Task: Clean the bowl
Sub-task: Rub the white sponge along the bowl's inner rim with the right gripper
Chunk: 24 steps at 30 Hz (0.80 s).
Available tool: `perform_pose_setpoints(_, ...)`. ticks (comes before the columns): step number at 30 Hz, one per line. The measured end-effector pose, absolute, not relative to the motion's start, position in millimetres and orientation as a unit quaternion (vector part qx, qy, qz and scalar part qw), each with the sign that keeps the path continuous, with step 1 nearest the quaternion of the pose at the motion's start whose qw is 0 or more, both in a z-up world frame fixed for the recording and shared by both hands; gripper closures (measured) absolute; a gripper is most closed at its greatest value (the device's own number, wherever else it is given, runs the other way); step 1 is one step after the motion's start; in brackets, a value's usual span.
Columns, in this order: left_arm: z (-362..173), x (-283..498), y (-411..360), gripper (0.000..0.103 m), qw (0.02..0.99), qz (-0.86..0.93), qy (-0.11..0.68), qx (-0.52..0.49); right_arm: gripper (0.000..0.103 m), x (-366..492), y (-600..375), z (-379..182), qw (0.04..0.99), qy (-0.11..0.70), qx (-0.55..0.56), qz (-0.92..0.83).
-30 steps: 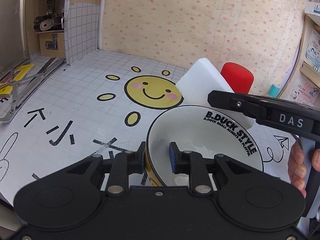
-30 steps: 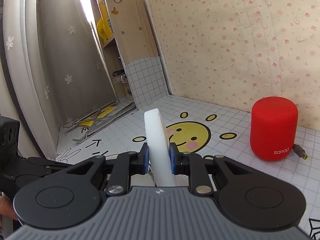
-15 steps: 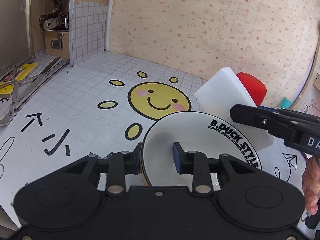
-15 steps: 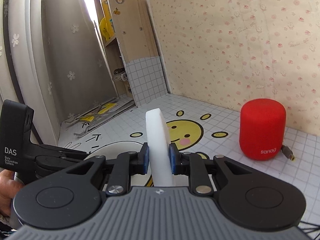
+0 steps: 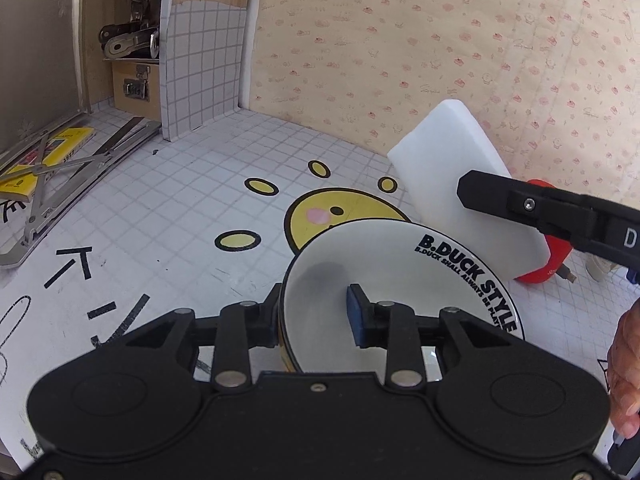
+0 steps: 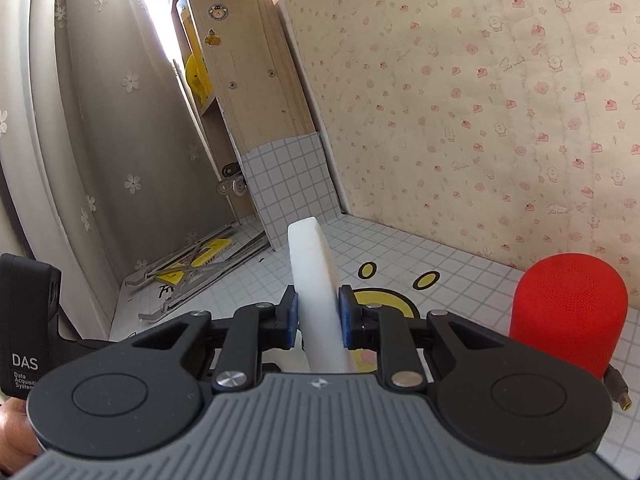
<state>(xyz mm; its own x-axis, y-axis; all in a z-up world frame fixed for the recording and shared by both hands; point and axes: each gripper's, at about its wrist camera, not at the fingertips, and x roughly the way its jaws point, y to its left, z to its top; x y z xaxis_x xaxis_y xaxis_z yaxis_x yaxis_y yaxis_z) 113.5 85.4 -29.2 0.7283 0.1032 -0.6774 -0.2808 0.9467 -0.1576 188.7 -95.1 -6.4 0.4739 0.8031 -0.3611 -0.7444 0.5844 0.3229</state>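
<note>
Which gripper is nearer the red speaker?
Right. The right gripper, shut on the white sponge, is just beside the red speaker; the left gripper straddles the bowl rim, farther off.

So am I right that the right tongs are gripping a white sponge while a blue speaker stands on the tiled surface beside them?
Not quite: the speaker is red, not blue, as the right wrist view shows. The rest holds: the right tongs are shut on the white sponge, and the speaker stands on the tiled surface beside them.
</note>
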Motion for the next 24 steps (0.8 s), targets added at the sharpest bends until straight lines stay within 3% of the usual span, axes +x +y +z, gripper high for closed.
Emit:
perform_pose_setpoints(15, -29.9, 98.9, 89.6, 0.070, 0.921, 0.060, 0.370, -0.108, 0.080, 179.0, -117.3, -9.9, 0.831, 0.263, 0.010, 0.491)
perform_pose_setpoints(24, -23.3, 112.4, 104.3, 0.067, 0.926, 0.021, 0.368, -0.085, 0.081, 184.4, -121.7, -16.0, 0.830, 0.270, 0.040, 0.486)
